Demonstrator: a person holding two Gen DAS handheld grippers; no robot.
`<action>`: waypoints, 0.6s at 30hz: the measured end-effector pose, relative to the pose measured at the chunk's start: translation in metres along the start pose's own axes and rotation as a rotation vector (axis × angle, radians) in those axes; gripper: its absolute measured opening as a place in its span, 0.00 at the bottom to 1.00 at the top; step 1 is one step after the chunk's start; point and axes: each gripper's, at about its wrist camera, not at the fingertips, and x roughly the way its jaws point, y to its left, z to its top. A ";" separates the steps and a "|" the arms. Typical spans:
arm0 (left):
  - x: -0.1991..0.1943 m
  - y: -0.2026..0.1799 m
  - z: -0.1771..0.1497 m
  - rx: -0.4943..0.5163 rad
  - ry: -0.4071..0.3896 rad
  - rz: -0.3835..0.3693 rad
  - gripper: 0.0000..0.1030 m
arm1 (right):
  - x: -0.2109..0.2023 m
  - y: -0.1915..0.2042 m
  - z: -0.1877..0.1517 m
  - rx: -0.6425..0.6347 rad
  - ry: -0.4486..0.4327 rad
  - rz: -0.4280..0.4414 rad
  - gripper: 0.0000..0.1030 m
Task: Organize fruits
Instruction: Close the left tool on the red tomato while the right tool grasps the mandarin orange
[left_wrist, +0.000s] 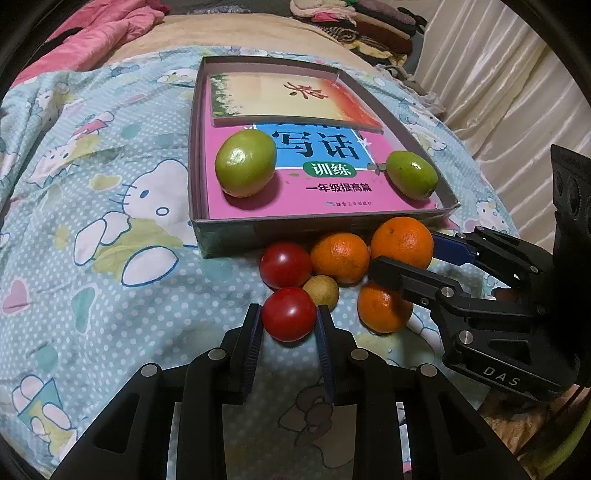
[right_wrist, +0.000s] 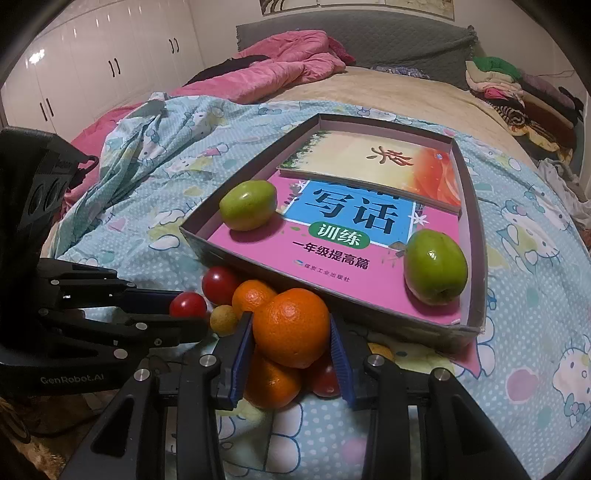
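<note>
Red and glossy, a small tomato (left_wrist: 289, 314) sits pinched between the blue pads of the left gripper (left_wrist: 289, 318), which is closed on it low over the bedsheet (left_wrist: 110, 295). Beside it, the right gripper (right_wrist: 291, 328) is clamped on the largest orange (right_wrist: 291, 328), its pads pressing both flanks of the fruit, which seems to be lifted a little above the pile.

Just around these two lie the fruits yet to be sorted: a second tomato (left_wrist: 285, 264), a small tan fruit (left_wrist: 322, 291), a middle orange (left_wrist: 340, 257) and another orange (left_wrist: 384, 308) near the right gripper's finger. All of them huddle against the near wall of the shallow cardboard box (left_wrist: 258, 230).

Inside the box, on a pink book (left_wrist: 332, 201) and short of a second book (left_wrist: 288, 98) farther back, rest two green fruits, one (left_wrist: 245, 162) toward the left side and one (left_wrist: 412, 175) near the right wall. So, by my reading, the green ones are done and the rest are still outside, with two of them in hand; the task looks well under halfway.

Beyond the box spread a tan blanket, a pink quilt (right_wrist: 280, 70) and stacked clothes (right_wrist: 517, 88).
</note>
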 end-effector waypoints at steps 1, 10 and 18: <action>0.000 0.000 0.000 -0.001 -0.002 0.001 0.29 | 0.000 0.000 0.000 0.000 -0.001 0.003 0.38; -0.006 0.001 0.001 -0.007 -0.021 0.005 0.28 | -0.003 0.003 0.000 -0.012 -0.009 0.008 0.38; -0.019 -0.002 0.002 -0.005 -0.057 0.013 0.28 | -0.011 0.006 0.001 -0.020 -0.041 0.021 0.38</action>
